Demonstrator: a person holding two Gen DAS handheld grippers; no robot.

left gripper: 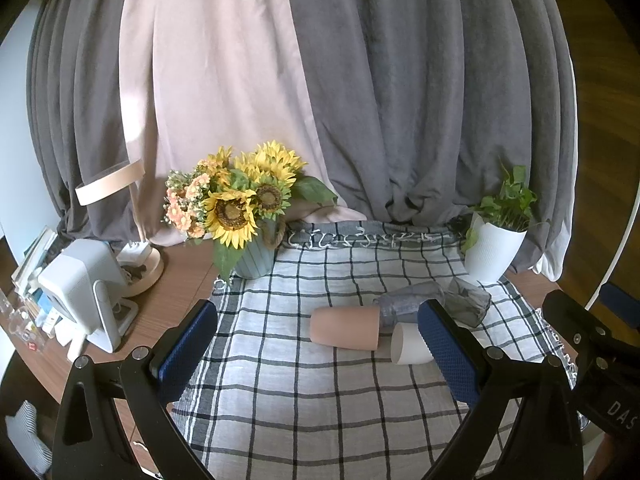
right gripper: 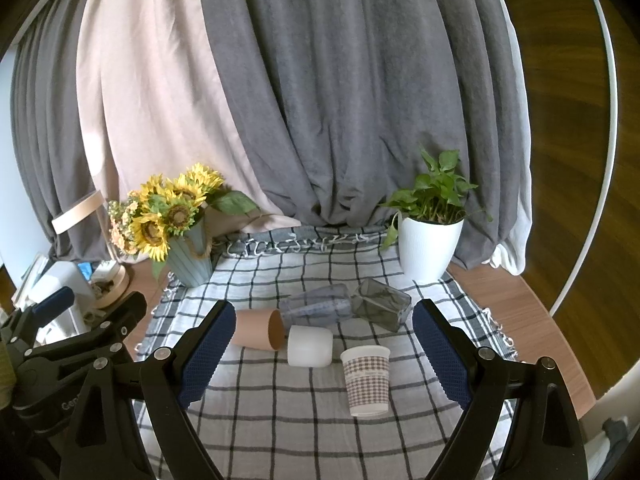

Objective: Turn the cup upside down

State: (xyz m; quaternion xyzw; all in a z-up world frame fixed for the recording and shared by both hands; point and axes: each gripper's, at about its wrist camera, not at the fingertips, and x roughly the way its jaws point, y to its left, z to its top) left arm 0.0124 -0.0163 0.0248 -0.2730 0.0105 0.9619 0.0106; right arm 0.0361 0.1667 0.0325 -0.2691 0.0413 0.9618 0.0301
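Cup (right gripper: 367, 380) upright (both tools agape)

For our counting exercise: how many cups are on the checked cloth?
5. A patterned cup stands upright in front; a white cup, a pink cup, a clear cup and a grey cup lie on their sides behind it.

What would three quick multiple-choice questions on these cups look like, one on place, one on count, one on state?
1. Where does the white plant pot stand?
A. far right of the checked cloth
B. beside the sunflowers
C. on the floor

2. How many cups lie on their sides?
A. one
B. four
C. six

3. The patterned paper cup is:
A. crushed
B. lying down
C. standing, mouth up

Answers:
1 A, at the cloth's far right corner.
2 B, pink, white, clear and grey.
3 C, rim on top.
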